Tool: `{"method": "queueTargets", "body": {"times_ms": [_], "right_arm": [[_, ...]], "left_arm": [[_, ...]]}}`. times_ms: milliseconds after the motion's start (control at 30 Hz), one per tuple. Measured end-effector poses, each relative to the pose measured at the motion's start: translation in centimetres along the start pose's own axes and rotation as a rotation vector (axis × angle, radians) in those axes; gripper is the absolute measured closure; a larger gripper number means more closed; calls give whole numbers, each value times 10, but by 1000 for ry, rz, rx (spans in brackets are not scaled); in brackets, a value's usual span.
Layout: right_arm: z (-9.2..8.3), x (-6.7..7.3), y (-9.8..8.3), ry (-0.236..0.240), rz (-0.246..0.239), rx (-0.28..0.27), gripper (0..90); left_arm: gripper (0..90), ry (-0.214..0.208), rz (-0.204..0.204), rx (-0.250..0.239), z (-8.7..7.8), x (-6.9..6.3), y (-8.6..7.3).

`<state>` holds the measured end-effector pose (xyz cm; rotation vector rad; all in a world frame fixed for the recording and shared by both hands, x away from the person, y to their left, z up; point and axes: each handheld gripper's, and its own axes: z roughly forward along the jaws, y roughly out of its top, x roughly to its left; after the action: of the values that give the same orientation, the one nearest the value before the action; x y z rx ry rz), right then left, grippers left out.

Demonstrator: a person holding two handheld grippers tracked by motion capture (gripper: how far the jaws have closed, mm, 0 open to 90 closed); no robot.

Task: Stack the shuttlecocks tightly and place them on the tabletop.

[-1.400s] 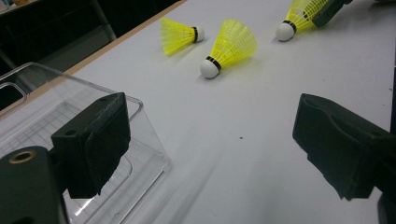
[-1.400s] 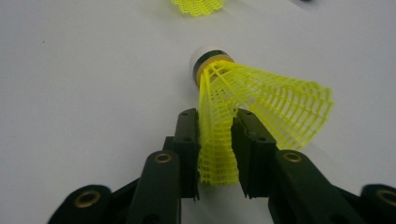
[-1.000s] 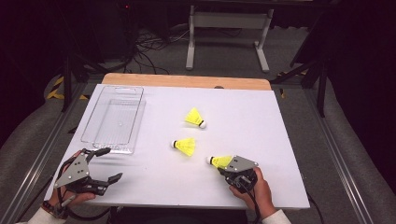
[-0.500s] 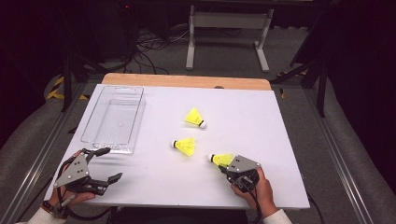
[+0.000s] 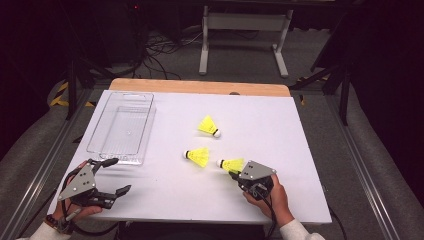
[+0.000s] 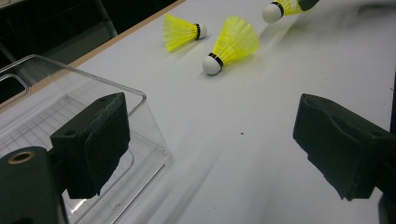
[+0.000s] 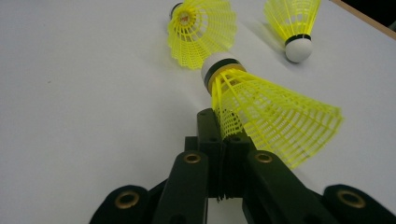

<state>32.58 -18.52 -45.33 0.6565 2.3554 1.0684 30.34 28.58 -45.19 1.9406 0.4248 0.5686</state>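
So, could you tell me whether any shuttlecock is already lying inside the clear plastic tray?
No, the clear plastic tray holds nothing; all three shuttlecocks are outside it.

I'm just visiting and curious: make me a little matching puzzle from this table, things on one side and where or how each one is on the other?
Things:
1. left gripper
2. right gripper
3. clear tray
4. farthest shuttlecock

States:
A. pinching the skirt of a yellow shuttlecock
B. lying alone, nearest the table's wooden far edge
C. jaws wide apart, nothing between them
D. empty, at the table's left side

Pairs: 1-C, 2-A, 3-D, 4-B
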Motion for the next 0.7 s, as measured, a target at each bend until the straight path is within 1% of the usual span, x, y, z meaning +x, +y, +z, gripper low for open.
{"method": "queueTargets", "body": {"times_ms": [100, 133, 200, 267, 367, 533, 700], "right_arm": [[3, 0, 3, 11, 0, -5, 895], [7, -1, 5, 26, 0, -10, 895], [9, -1, 6, 27, -6, -10, 895], [14, -1, 10, 42, -16, -11, 895], [18, -2, 13, 55, -25, -13, 895], [31, 0, 20, 73, -47, -1, 895], [42, -1, 24, 92, -56, 3, 895]], "left_arm": [[118, -1, 1, -1, 0, 0, 0], [118, -3, -1, 1, 0, 1, 0], [118, -2, 1, 3, 0, 1, 0], [118, -3, 1, 2, 0, 1, 0], [118, -1, 0, 2, 0, 1, 0], [118, -1, 0, 2, 0, 1, 0], [119, -2, -2, 1, 0, 1, -1]]}}
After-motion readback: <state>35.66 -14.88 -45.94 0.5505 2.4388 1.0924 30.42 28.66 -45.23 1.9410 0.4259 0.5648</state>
